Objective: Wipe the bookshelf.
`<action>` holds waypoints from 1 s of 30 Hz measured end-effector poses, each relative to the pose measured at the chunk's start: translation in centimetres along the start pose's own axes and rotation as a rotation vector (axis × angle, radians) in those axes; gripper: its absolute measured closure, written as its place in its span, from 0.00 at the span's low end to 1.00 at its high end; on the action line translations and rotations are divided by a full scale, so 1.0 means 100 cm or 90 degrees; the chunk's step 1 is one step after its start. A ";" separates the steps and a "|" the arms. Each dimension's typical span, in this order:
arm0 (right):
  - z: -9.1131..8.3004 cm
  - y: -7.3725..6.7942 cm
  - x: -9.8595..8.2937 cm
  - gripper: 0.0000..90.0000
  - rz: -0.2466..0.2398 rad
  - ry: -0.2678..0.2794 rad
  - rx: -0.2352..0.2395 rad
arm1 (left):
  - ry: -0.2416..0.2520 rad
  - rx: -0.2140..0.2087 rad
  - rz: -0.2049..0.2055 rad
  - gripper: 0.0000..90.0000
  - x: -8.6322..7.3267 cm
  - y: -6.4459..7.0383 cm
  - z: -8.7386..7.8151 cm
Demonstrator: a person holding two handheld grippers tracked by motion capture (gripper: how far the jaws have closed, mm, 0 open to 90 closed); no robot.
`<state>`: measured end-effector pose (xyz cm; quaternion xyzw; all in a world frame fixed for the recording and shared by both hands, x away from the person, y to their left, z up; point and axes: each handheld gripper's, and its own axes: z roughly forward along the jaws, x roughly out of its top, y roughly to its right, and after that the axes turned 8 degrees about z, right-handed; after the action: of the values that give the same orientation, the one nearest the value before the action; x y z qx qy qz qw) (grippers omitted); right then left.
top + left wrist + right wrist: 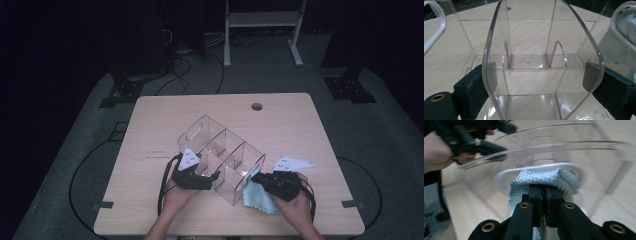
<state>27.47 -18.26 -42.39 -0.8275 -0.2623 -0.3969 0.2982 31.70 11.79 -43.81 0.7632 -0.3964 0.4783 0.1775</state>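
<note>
Near the front edge of the table (150,220), two hands hold two grippers. The right gripper (272,181) is close to the front right corner. Its jaws are squeezed tight on a light blue cloth (544,182). The cloth sticks out past the jaw tips and bunches up against the end wall of the clear plastic box (222,155), right by the handle hole in that wall. Part of the cloth hangs down onto the table beside the box.

The left gripper (207,177) is a bit left of the middle. Its jaws stand one on each side of the box's curved near wall, and the black pads (477,85) sit against the plastic. It looks like they pinch the wall to keep the box from sliding, but I cannot tell how hard.

The box lies in the middle of the table, slanting from the front right up toward the back left. It has little walls inside.

The job looks like wiping the box clean. I think it is under way, since the cloth is at one end wall. The inside parts and the far end by the other handle probably need wiping too. No dirt shows, so how much is left is hard to tell.
</note>
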 end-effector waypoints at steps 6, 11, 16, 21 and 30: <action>0.000 -0.002 0.000 0.95 -0.009 -0.001 0.009 | 0.000 0.002 -0.001 0.10 0.000 0.001 0.000; -0.004 0.023 0.001 0.95 0.040 0.021 -0.012 | 0.004 0.002 0.001 0.10 0.001 0.001 0.001; 0.000 0.005 -0.004 0.95 0.013 0.009 0.003 | 0.000 0.001 -0.001 0.10 0.000 0.001 0.001; 0.001 -0.007 -0.008 0.95 0.009 -0.007 0.031 | 0.002 0.008 -0.003 0.09 0.001 0.002 0.001; 0.000 -0.002 -0.012 0.95 0.018 0.005 0.018 | 0.000 -0.001 0.000 0.09 0.001 0.002 0.001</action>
<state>26.67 -18.40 -43.34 -0.8252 -0.2553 -0.3918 0.3167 31.61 11.53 -43.79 0.7631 -0.3968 0.4780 0.1781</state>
